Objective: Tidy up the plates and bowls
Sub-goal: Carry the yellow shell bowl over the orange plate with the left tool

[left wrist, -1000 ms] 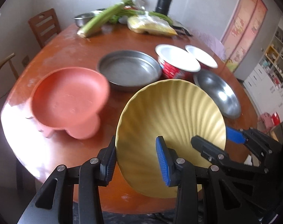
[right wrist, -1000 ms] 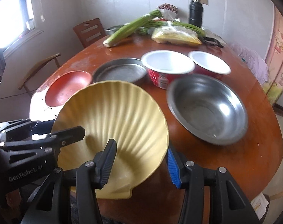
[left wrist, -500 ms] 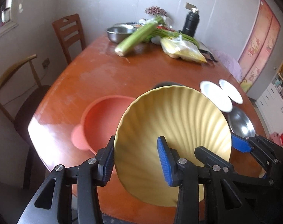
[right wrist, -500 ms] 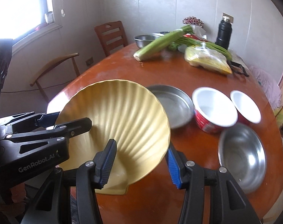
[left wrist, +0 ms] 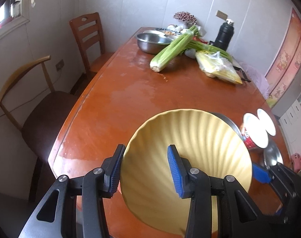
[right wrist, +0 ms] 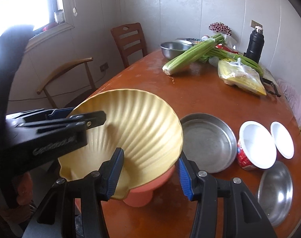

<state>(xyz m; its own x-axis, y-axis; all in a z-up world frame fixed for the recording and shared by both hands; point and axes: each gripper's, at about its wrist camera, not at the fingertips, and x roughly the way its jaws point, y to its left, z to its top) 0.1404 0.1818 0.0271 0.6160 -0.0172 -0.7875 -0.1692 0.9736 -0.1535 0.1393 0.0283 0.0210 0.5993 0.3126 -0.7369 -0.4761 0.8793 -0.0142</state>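
I carry a yellow shell-ribbed plate [left wrist: 200, 138] [right wrist: 142, 119] tilted in the air, gripped from both sides. My left gripper [left wrist: 145, 154] is shut on its left rim, one pad outside and one inside. The right gripper [right wrist: 150, 156] is shut on the opposite rim, and its blue pad also shows at the plate's far edge [left wrist: 259, 172]. Below the plate in the right wrist view sits a pink footed bowl [right wrist: 142, 196], mostly hidden. To its right stand a steel pan [right wrist: 208, 142], two red cups with white insides [right wrist: 255, 146], and a steel bowl [right wrist: 275, 192].
The brown table [left wrist: 142, 99] bears celery [left wrist: 174, 49], a steel bowl [left wrist: 150, 41], a bag of yellow food [left wrist: 220, 69] and a black flask [left wrist: 224, 35] at its far end. Two chairs [left wrist: 87, 37] stand along the left edge, by the wall.
Both grippers have carried the yellow plate leftward across the table. It has gone from in front of the steel dishes to above the pink bowl. The grips look unchanged.
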